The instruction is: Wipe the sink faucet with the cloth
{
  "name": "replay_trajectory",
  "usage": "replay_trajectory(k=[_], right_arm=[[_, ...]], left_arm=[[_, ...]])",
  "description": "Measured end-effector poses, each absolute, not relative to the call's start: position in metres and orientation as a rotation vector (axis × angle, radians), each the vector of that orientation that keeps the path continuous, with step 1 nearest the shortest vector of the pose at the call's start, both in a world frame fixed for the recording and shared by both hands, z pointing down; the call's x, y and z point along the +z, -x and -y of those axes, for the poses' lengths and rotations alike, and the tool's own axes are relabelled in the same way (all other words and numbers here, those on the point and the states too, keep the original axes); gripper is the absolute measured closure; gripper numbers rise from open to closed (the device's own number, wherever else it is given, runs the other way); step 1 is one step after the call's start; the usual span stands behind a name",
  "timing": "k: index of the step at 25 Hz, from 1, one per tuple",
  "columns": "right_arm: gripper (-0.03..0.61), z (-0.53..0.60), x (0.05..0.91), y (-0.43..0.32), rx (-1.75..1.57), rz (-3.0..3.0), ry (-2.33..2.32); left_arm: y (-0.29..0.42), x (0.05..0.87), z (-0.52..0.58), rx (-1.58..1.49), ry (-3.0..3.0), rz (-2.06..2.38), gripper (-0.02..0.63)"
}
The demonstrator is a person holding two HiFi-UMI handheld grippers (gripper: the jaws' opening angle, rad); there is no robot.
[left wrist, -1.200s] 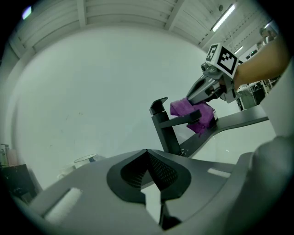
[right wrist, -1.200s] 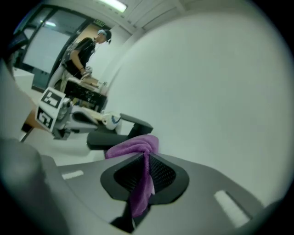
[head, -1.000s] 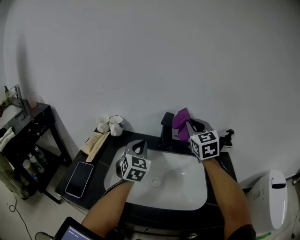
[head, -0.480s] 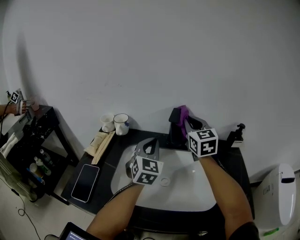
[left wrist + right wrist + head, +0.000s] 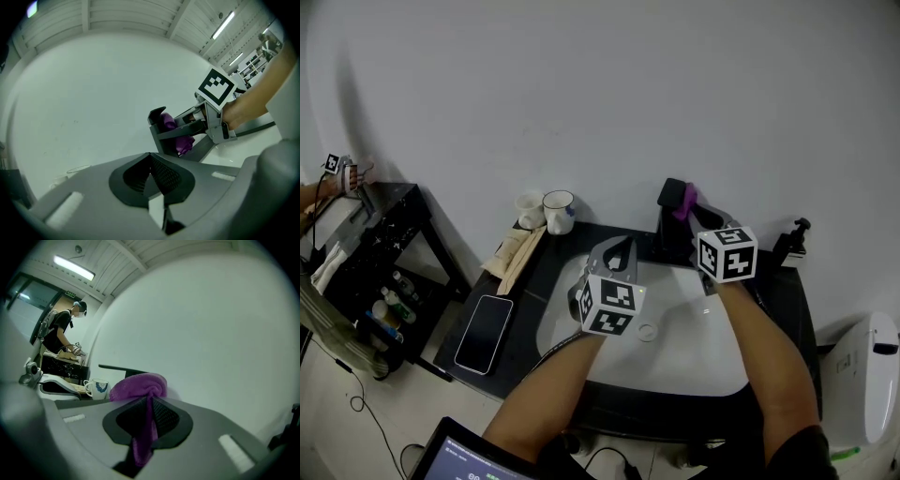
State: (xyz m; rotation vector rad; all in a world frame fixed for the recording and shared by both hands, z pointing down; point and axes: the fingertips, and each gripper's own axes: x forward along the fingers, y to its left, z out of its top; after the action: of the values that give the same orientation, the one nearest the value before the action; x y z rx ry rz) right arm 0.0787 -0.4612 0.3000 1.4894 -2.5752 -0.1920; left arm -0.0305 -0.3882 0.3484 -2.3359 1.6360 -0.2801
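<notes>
The black faucet (image 5: 672,225) stands at the back of the white sink (image 5: 694,370). My right gripper (image 5: 697,221) is shut on a purple cloth (image 5: 686,201), which presses against the faucet's top right side. In the right gripper view the cloth (image 5: 139,386) bunches over the jaws, with the faucet's flat black handle (image 5: 123,369) just behind it. My left gripper (image 5: 617,247) hovers over the basin's left part, shut and holding nothing. The left gripper view shows the faucet (image 5: 161,133), the cloth (image 5: 169,123) and the right gripper (image 5: 202,123) beyond its closed jaws.
Two cups (image 5: 547,210) and a folded beige cloth (image 5: 516,255) sit at the counter's back left, a phone (image 5: 485,334) at the front left. A soap dispenser (image 5: 794,241) stands at the right, a black shelf (image 5: 380,253) far left, a toilet (image 5: 870,375) far right.
The head view has swung left, so the sink sits further right in frame. My right gripper has carried the cloth up along the faucet towards its top. The left gripper stays over the basin.
</notes>
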Motion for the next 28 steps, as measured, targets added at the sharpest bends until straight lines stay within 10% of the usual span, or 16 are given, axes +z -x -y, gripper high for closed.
replay_trajectory(k=[28], right_arm=[[0.543,0.454,0.395,-0.069,-0.068,2.352,-1.151]], left_arm=[[0.032,0.349,0.388,-0.302,2.327,-1.641,0.597]])
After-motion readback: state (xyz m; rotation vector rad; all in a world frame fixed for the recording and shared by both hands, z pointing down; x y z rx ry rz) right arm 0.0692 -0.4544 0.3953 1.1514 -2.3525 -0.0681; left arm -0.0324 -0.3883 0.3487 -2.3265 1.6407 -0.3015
